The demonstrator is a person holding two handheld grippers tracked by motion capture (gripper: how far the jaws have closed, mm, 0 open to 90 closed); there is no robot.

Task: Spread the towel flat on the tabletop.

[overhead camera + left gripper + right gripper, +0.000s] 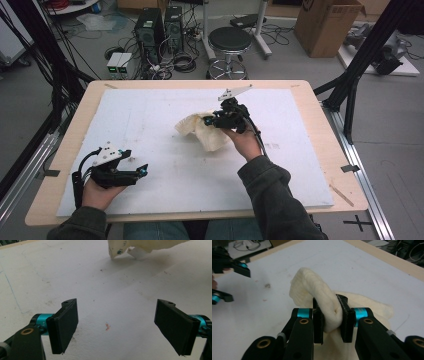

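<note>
Your right gripper (331, 318) clamped a bunched fold of the cream cloth (202, 131), raised near the white board's (150, 115) centre; your left gripper (117, 327) rested wide apart, holding nothing

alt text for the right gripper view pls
The right gripper has its two black jaws shut on a bunched fold of cream fleecy cloth, which arches up above a white foam board. The left gripper shows at the far left edge.
</note>
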